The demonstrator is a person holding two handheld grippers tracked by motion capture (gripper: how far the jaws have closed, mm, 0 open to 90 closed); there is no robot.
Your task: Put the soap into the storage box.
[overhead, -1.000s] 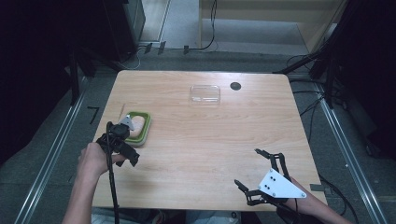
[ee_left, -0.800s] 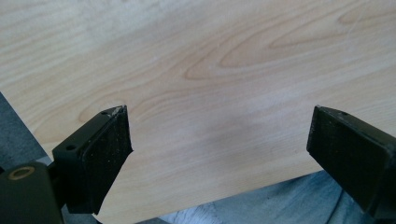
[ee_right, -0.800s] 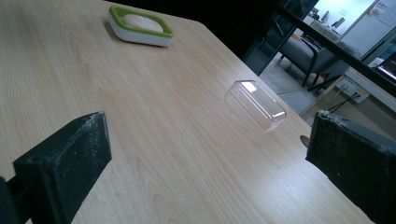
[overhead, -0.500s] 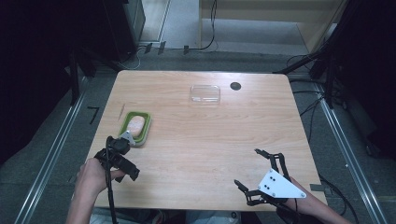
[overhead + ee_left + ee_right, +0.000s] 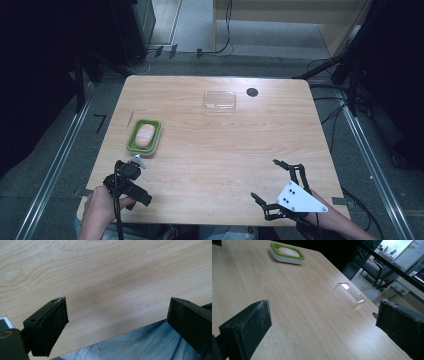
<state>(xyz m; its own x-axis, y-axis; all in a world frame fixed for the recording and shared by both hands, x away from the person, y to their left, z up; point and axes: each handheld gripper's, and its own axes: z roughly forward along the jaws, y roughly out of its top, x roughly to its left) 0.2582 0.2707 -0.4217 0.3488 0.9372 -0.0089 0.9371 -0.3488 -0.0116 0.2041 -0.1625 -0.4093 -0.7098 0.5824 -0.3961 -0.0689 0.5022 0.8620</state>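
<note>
A green soap dish (image 5: pixel 156 136) holding a pale bar of soap (image 5: pixel 145 135) sits on the left side of the wooden table (image 5: pixel 215 150). My left gripper (image 5: pixel 131 186) is at the near left corner, in a hand, well short of the dish. In the left gripper view it (image 5: pixel 117 303) points down at bare wood by the table edge. Its jaws stand wide, have just been opening, and hold nothing. My right gripper (image 5: pixel 263 178) rests open at the near right with nothing between its pads. The right gripper view (image 5: pixel 324 306) looks across the table at the dish (image 5: pixel 287 259).
A clear plastic lid (image 5: pixel 220 100) lies at the far middle of the table, and it also shows in the right gripper view (image 5: pixel 349 295). A small black round spot (image 5: pixel 252 92) is just right of it. Blue denim (image 5: pixel 140 345) lies below the table edge.
My left gripper has drawn back from beside the soap dish toward the near left corner and sunk lower. The right gripper has stayed put.
</note>
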